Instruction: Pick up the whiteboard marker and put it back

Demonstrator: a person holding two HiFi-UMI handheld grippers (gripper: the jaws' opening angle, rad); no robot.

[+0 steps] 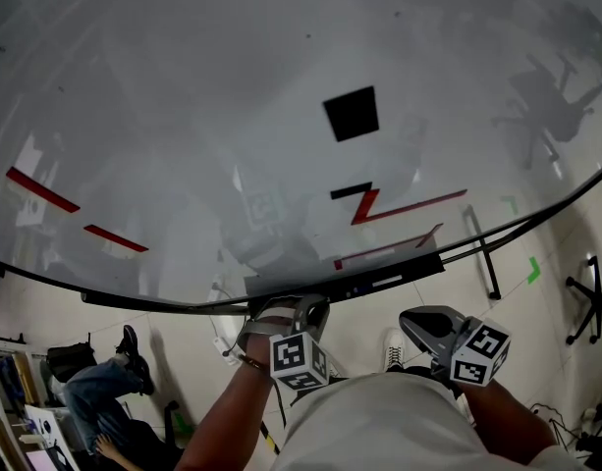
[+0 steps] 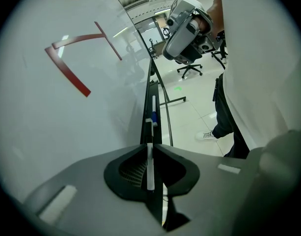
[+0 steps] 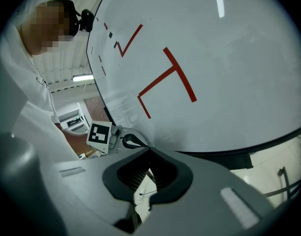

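Note:
A white whiteboard marker [image 2: 153, 107] with a blue part lies along the black tray [image 2: 146, 117] under the whiteboard [image 1: 281, 116]; in the head view the marker [image 1: 379, 283] shows as a pale bar on the tray [image 1: 428, 263]. My left gripper [image 2: 150, 145] points along the tray just short of the marker. Its jaws stand together, with only a thin white line showing between them. In the head view the left gripper [image 1: 281, 312] sits at the tray's left end. My right gripper [image 1: 423, 322] hangs below the tray, shut and empty [image 3: 149, 150].
Red lines [image 1: 399, 209] and a black square [image 1: 351, 113] mark the board. Its stand leg [image 1: 482, 253] reaches onto the tiled floor. Office chairs [image 1: 590, 297] stand at the right. A person's legs [image 1: 94, 386] lie at the lower left.

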